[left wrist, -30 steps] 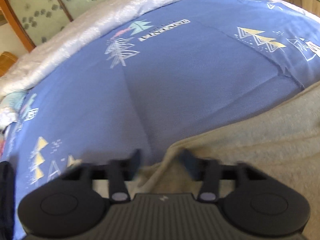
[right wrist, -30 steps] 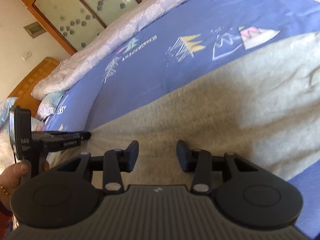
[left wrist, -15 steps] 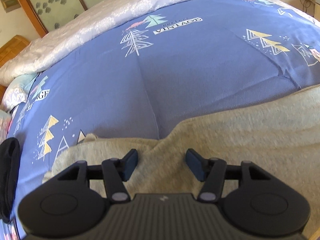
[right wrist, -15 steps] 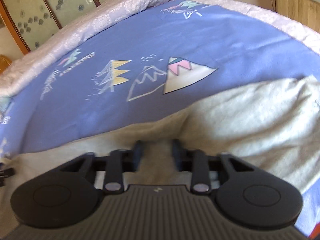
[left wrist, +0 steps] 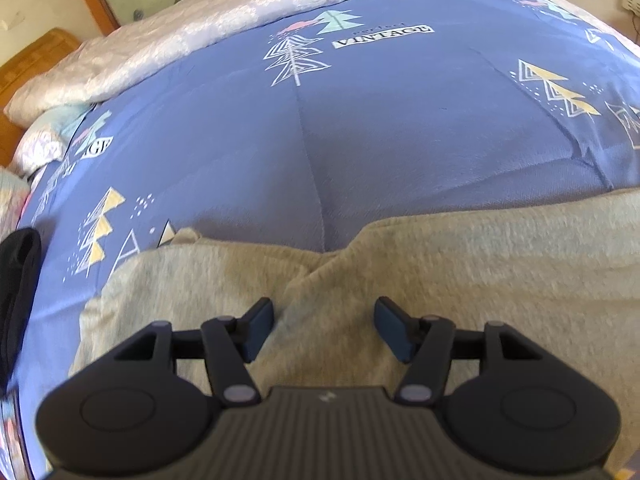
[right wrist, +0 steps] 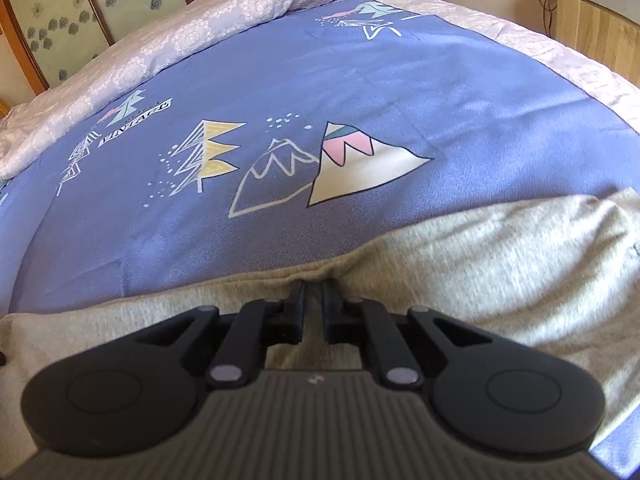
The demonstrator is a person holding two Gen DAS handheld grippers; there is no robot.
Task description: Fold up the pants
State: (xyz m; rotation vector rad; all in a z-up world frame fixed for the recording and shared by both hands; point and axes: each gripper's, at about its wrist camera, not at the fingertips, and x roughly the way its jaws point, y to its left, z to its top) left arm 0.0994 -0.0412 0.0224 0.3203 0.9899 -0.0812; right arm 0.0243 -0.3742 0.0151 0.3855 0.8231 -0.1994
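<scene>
- Left wrist view: my left gripper (left wrist: 324,322) hangs half open over the grey pants (left wrist: 460,280), nothing between its fingers. The pants fill the lower frame from about 8 to 3 o'clock, lying on the blue bedspread (left wrist: 360,140).
- Right wrist view: my right gripper (right wrist: 313,300) has just closed and, I think, pinches the far edge of the pants (right wrist: 500,264); its tips are half buried.
- They look soft, light and floppy, so I'd grip edges or hems, not the middle.
</scene>
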